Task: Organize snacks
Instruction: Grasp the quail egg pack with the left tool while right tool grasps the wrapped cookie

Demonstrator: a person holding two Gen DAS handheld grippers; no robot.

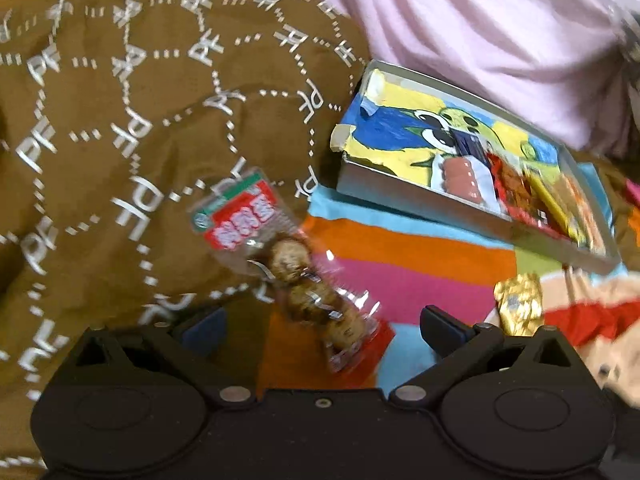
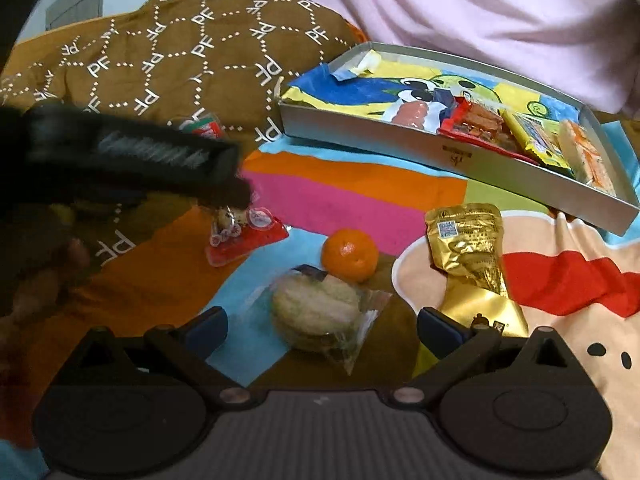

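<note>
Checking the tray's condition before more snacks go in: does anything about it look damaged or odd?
Yes. The cartoon liner inside the grey tray looks torn and curled up at its far corner, where blue and pale strips lift off the base.

Matt metal tray [image 2: 456, 154], glossy gold foil pouch [image 2: 466, 250]
</note>
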